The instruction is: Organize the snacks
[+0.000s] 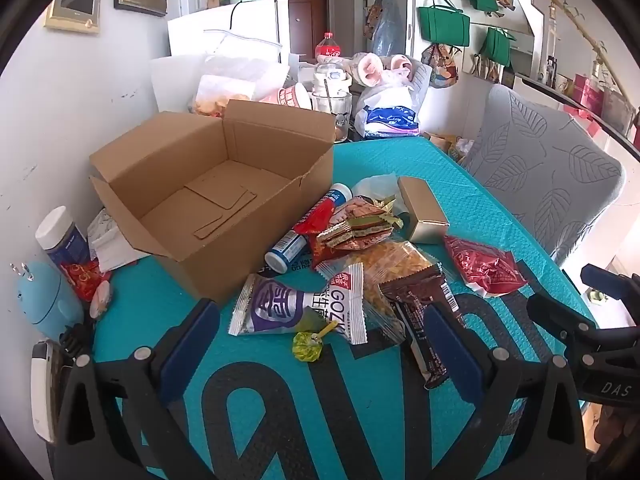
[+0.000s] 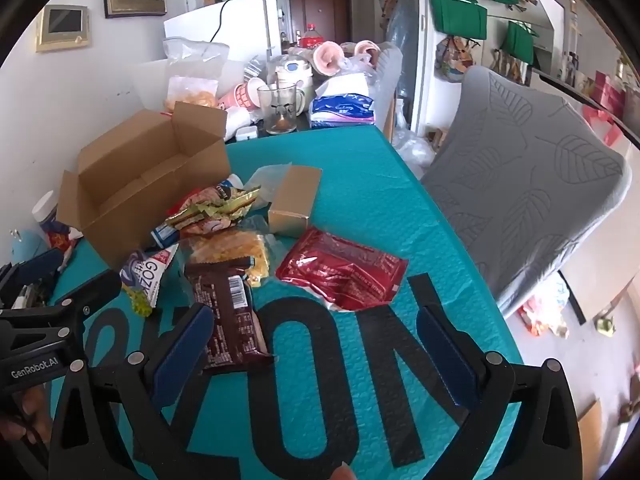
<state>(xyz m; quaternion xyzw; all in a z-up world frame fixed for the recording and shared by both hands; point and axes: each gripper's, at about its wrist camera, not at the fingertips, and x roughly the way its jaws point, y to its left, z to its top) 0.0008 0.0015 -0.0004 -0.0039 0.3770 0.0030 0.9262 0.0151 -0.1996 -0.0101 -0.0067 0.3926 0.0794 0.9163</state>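
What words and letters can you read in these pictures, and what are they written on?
"GOZ": white and purple snack packet, cut off by a fold.
"GenRobot.AI": left tongs, seen from the right wrist.
"DAS": right tongs, seen from the left wrist.
"ON": big black letters on the teal table mat; the rest is hidden.
Chinese print on the red pouch and the brown bar wrapper: too small to read.
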